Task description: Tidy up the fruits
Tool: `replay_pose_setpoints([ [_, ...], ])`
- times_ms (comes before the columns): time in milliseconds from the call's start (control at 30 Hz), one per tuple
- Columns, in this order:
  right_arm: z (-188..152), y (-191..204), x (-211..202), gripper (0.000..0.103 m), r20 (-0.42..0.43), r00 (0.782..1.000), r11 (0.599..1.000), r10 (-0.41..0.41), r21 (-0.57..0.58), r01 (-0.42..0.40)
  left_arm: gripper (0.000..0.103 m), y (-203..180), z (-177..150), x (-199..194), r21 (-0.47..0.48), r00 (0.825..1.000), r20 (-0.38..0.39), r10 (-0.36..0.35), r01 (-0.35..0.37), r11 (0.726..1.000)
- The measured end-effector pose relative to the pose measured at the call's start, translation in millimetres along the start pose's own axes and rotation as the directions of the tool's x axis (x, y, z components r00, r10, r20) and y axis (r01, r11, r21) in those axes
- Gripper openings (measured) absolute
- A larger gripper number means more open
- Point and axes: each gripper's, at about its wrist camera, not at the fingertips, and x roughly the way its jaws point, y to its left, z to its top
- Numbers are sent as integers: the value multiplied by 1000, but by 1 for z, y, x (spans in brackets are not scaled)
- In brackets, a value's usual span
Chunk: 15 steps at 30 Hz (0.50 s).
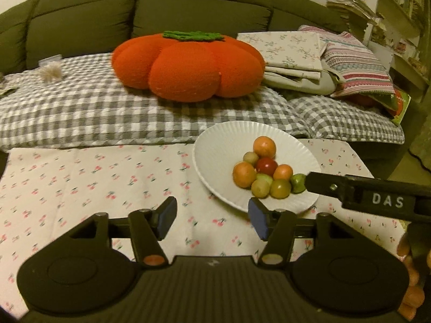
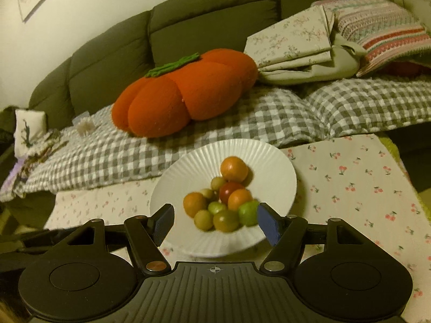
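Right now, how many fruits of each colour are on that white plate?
On the plate, from the right wrist view:
Orange fruits: 3
Red fruit: 1
Bright green fruits: 2
Yellow-green or olive fruits: 4
Total: 10, though the picture is blurred and one may hide behind another.
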Motion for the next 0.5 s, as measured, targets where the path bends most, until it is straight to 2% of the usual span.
replay_pose_setpoints([
  [167,-8,14,-28,69,9,1000,999,-5,-38,5,64,2,-15,-28,3,998,21,65,-65,998],
  [300,-20,26,-55,69,31,1000,999,-1,-44,2,70,4,-29,-51,-17,996,31,87,-87,996],
  [433,-34,40,-79,71,49,999,996,3,-91,2,71,4,-40,-71,-31,995,36,95,-94,995],
  [500,-38,46,-88,75,68,998,994,-3,-106,10,73,6,-46,-80,-45,993,49,108,-105,993],
])
